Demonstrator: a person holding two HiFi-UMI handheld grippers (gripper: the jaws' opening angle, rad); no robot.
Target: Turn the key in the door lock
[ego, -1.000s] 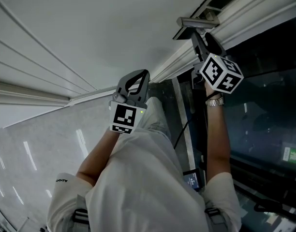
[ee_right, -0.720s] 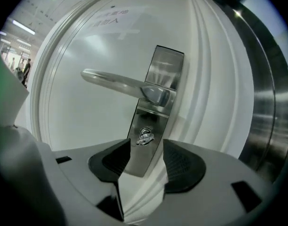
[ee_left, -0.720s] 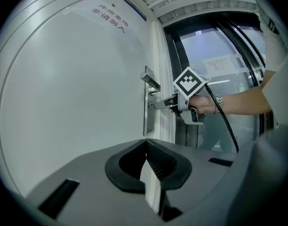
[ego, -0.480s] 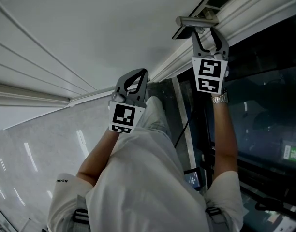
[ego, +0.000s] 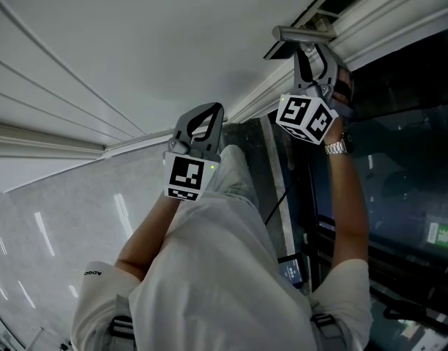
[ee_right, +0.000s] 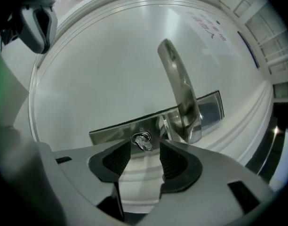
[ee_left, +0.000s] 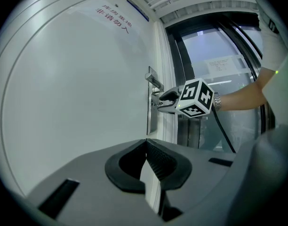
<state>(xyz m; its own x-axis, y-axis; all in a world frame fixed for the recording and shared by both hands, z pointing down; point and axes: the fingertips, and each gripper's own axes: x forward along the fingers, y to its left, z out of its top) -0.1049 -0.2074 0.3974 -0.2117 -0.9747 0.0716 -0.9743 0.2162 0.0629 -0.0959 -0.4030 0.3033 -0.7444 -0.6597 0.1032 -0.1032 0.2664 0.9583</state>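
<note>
"Where's the key (ee_right: 143,141)?"

"In the lock plate (ee_right: 111,130), just beside the door handle (ee_right: 180,95). The right hand-held gripper (ee_right: 145,149) has its 2 jaws apart, one either side of it."

"And the left hand-held gripper (ee_left: 146,147)?"

"Closed on nothing, well back from the door (ee_left: 78,88)."

I get a dim, cool head view, with soft light streaks on the glossy pale floor (ego: 48,232). Both gripper views bow toward black corners; the shiny silver lever handle (ee_right: 181,102) catches glare, and green haze blurs the right one's left edge.
</note>
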